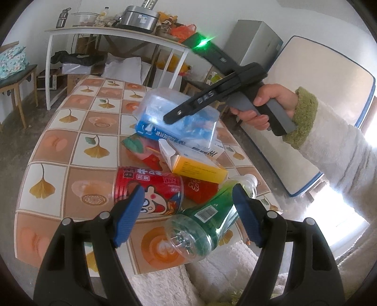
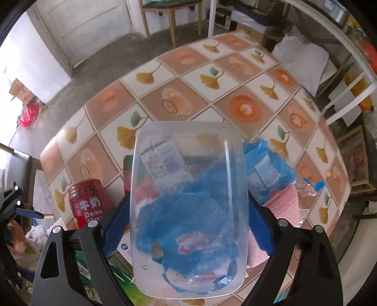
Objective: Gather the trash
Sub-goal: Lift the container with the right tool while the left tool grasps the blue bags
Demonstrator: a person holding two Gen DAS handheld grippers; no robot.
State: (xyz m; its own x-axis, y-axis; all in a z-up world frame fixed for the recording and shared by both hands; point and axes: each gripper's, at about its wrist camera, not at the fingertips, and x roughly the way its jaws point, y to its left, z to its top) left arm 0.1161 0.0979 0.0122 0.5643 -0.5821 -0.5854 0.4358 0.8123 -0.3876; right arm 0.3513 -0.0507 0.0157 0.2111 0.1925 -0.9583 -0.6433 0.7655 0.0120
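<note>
My right gripper (image 2: 188, 211) is shut on a clear plastic container (image 2: 188, 200) with a blue wrapper inside, held above the trash pile; it also shows in the left wrist view (image 1: 179, 117). My left gripper (image 1: 188, 202) is open and empty, low over the table's near edge. A red milk can (image 1: 150, 195) lies by its left finger and a green plastic bottle (image 1: 207, 219) lies by its right finger. A yellow and white carton (image 1: 193, 162) and red packets (image 1: 146, 150) lie behind them on the tiled table (image 1: 70, 141).
A white shelf unit (image 1: 117, 33) with pots stands behind the table. A mattress (image 1: 318, 98) leans at the right. A wooden chair (image 2: 172, 14) and a white door (image 2: 94, 28) stand beyond the table's far side. Pink packaging (image 2: 282, 202) lies under the container.
</note>
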